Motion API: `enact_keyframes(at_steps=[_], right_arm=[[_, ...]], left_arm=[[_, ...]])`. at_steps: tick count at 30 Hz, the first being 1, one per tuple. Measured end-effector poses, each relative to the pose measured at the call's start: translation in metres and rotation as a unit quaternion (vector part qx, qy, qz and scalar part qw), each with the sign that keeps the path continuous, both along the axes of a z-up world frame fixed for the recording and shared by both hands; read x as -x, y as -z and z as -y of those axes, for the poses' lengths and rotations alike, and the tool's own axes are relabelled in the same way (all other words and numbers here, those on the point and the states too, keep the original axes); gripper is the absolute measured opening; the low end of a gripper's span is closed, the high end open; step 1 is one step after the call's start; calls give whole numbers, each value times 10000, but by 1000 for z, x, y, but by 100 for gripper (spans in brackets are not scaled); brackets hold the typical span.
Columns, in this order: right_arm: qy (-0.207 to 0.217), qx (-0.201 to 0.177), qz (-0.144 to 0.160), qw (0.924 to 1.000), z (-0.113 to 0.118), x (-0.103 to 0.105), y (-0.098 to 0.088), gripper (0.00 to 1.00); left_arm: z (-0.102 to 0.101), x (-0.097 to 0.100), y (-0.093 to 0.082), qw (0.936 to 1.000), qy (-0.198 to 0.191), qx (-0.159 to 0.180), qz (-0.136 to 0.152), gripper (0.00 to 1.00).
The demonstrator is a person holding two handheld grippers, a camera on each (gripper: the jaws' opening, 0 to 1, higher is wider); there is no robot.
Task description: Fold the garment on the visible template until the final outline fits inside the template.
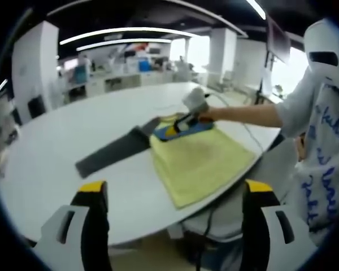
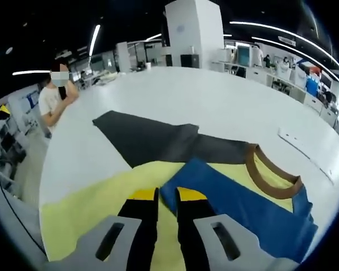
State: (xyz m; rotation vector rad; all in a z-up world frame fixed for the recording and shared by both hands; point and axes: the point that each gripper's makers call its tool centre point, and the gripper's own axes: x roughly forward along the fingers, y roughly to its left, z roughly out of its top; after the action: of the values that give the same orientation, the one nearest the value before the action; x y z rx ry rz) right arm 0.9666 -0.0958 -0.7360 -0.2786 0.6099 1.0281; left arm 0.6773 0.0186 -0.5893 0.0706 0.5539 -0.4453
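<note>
A yellow T-shirt [image 1: 202, 162] [image 2: 96, 203] with a brown collar [image 2: 274, 169] and a blue panel [image 2: 243, 206] lies on the white table [image 1: 73, 132]. Under it is a dark grey template [image 1: 114, 152] [image 2: 150, 138] that sticks out past the shirt's far side. My left gripper [image 1: 175, 188] hangs open off the table's near edge, short of the shirt. My right gripper [image 2: 168, 195] [image 1: 185, 122], held by a person's hand, rests on the shirt. Its jaws are drawn together where the blue panel's edge meets the yellow cloth.
The person holding the grippers stands at the table's edge in a white sleeve with blue writing [image 1: 322, 158]. Another person [image 2: 55, 101] stands by the far side. A white strip [image 2: 305, 148] lies on the table beyond the collar. Desks and pillars fill the room behind.
</note>
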Motion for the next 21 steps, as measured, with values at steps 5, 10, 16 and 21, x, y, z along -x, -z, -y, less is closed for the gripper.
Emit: enact_keyframes(at_steps=[5,10,16,21], right_arm=[[8,-96,82,9999,7,4,-12,14],[35,-226,167,9996,14,11,-27,22],[104,-250,193,9994,25,18,-36,31],[123,-276,220,9993,38,26,-45,39]], left_arm=[[0,1,-1,10000,-24,4,42,95],[3,2,-2,10000,14,-15,43,95],[3,2,-7,9999,-1,-32,148,95],[5,3,-10,9998,22,-53,198,95]])
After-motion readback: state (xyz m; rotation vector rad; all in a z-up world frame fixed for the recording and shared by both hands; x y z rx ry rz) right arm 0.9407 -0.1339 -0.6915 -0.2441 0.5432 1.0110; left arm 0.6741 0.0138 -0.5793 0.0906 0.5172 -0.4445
